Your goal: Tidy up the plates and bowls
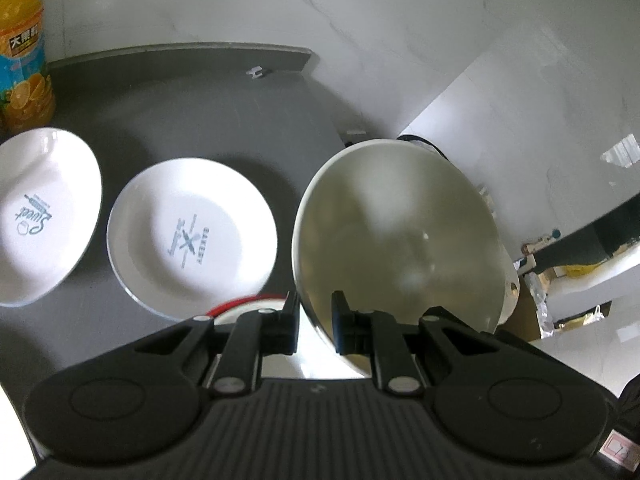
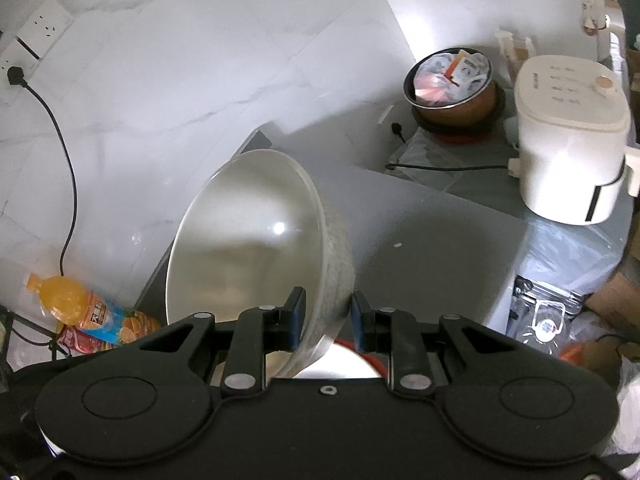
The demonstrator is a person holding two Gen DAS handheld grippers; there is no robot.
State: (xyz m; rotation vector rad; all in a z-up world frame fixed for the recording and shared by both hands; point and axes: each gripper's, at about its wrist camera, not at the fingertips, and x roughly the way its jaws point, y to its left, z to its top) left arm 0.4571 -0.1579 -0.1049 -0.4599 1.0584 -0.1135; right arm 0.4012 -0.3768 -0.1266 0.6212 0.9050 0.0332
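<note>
In the left wrist view a cream bowl point(image 1: 400, 232) hangs tilted above the right end of the grey table point(image 1: 200, 120), and my left gripper point(image 1: 315, 320) is shut on its near rim. Two white printed plates point(image 1: 192, 232) point(image 1: 44, 216) lie flat on the table to the left. A red-rimmed plate point(image 1: 240, 303) peeks out under the left finger. In the right wrist view my right gripper point(image 2: 328, 322) is shut on the wall of a tilted bowl point(image 2: 248, 248), cream inside and speckled grey outside. A red-rimmed plate point(image 2: 348, 364) lies beneath it. I cannot tell whether both views show one bowl.
An orange juice bottle point(image 1: 24, 52) stands at the table's back left, also the bottle point(image 2: 80, 308) low on the left. A white appliance point(image 2: 572, 140) and a brown pot point(image 2: 452, 80) full of packets sit at the far right. A black cord point(image 2: 60, 152) hangs down the marble wall.
</note>
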